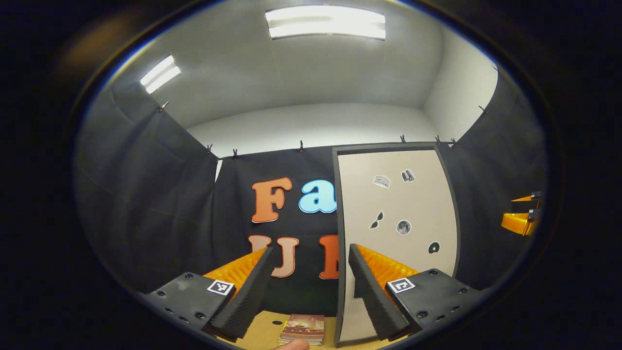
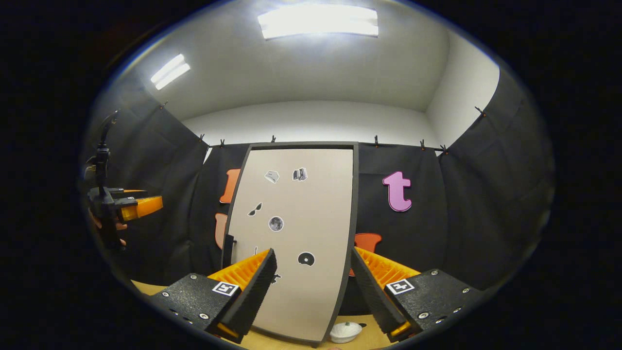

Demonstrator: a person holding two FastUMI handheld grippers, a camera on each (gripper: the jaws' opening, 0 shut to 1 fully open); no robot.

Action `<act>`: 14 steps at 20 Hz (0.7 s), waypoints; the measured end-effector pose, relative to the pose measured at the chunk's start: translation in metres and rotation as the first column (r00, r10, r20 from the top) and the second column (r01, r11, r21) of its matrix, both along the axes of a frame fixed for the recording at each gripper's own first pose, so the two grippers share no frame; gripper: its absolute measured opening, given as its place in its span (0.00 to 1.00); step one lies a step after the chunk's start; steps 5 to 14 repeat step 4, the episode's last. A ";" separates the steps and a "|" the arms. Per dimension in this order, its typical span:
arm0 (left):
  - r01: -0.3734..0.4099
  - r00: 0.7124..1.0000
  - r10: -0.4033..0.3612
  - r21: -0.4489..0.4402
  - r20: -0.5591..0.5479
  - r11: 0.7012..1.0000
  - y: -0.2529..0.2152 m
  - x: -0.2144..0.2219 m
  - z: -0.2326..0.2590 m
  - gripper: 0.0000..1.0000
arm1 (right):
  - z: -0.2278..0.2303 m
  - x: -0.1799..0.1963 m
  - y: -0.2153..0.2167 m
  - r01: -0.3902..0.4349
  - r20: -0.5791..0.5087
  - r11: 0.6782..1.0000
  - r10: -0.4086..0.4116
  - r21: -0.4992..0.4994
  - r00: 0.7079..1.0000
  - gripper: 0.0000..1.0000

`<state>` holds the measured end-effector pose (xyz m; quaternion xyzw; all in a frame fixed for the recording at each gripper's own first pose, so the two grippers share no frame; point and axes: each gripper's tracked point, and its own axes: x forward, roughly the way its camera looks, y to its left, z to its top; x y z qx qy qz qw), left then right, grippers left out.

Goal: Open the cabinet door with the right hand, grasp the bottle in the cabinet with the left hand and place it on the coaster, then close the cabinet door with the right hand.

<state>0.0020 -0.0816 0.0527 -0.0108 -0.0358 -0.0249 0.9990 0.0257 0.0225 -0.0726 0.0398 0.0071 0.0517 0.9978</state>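
The cabinet stands upright against the back wall, its pale door, with several small stickers, shut inside a dark frame. A dark handle sits on the door's left edge. What is inside is hidden. My right gripper hangs open in front of the door, apart from it. My left gripper is open too, just left of the cabinet, with nothing between its fingers. A flat brownish square thing, perhaps the coaster, lies on the table below it.
The wooden table runs under both grippers. A small white round object lies at the cabinet's foot. A hand holds the left gripper far to the left; the right gripper shows at the far right edge.
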 end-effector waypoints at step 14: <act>-0.002 1.000 0.002 0.001 0.013 1.000 -0.004 -0.004 0.002 0.99 | -0.001 -0.005 -0.005 -0.002 0.002 1.000 0.002 0.000 1.000 0.95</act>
